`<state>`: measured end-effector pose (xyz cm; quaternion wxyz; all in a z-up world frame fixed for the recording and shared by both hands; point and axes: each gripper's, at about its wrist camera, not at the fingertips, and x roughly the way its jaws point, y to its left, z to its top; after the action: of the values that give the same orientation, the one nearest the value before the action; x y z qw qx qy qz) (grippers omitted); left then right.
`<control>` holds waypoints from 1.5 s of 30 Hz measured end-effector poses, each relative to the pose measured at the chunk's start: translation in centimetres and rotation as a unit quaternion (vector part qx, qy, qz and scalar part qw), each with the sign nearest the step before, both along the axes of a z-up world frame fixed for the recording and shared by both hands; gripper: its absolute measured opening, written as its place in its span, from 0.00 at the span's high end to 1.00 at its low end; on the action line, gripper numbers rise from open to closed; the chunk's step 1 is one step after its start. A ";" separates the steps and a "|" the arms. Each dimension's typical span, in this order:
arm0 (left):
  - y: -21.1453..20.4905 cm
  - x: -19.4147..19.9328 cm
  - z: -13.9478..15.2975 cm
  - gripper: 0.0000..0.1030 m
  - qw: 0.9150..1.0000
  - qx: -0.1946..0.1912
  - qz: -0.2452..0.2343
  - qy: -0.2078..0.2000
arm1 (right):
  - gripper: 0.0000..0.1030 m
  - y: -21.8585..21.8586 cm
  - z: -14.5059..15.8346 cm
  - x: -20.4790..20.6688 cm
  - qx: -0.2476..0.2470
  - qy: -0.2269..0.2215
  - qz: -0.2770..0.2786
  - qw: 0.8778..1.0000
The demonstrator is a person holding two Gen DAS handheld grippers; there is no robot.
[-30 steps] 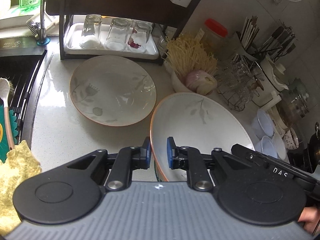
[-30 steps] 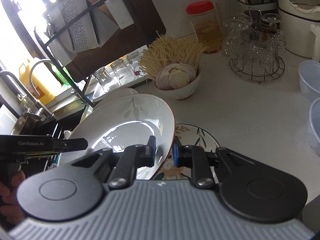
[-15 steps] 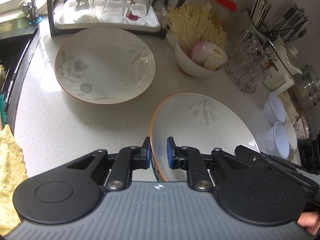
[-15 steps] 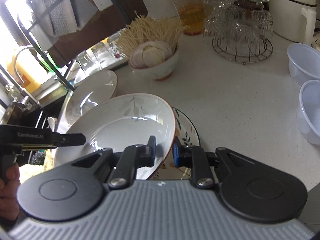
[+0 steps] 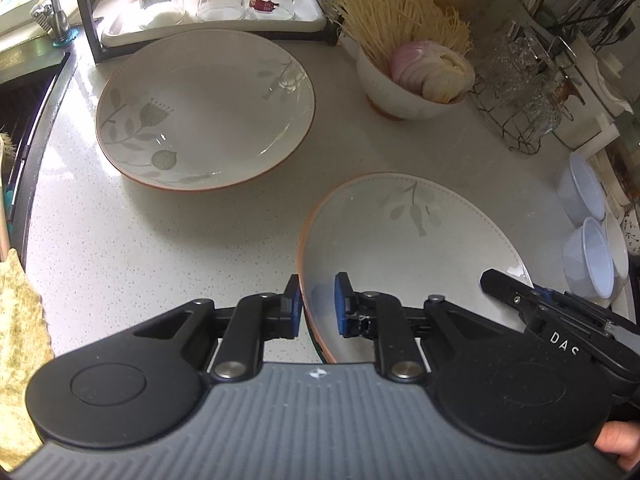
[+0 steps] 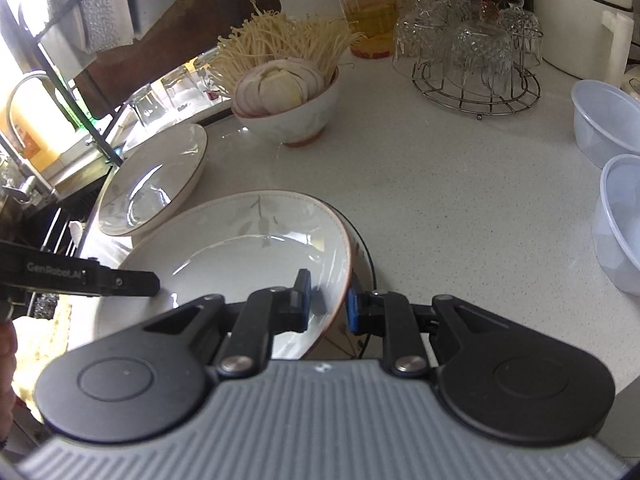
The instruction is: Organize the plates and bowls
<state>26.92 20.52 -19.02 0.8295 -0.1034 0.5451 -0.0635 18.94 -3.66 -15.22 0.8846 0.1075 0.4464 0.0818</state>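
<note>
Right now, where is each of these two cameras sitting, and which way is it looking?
Left wrist: rides on the left hand-held gripper, looking forward over the counter at the held plate, the second plate and the onion bowl; a fingertip shows bottom right.
Right wrist: rides on the right hand-held gripper, facing the sink side; a hand's edge shows far left.
Shared: both see the held plate, each pinching an opposite rim, and each sees the other gripper.

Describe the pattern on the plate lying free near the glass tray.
Pale grey-green leaf and flower sprigs on the white plate, thin orange-brown rim; clearest in left wrist view.
</note>
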 end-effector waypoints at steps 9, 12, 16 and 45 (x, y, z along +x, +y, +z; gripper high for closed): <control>-0.7 0.5 -0.3 0.81 1.000 0.020 0.016 0.017 | 0.79 -0.5 -0.9 0.3 0.020 0.002 0.008 1.000; -0.4 0.5 -0.5 0.81 0.999 0.013 0.031 0.024 | 0.78 -0.6 -1.1 0.4 0.028 0.004 0.010 1.000; -0.2 0.7 0.1 0.80 0.999 0.011 0.044 0.021 | 0.79 -1.0 -1.1 0.7 0.041 0.009 0.009 0.999; -1.9 -2.3 2.1 0.76 0.994 0.021 0.105 -0.025 | 0.74 -3.3 -0.5 3.7 0.106 0.143 0.038 0.983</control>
<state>24.60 18.59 -16.90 0.8467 -0.1415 0.5119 0.0331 22.67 -6.95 -15.69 0.7913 0.1947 0.5609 0.1460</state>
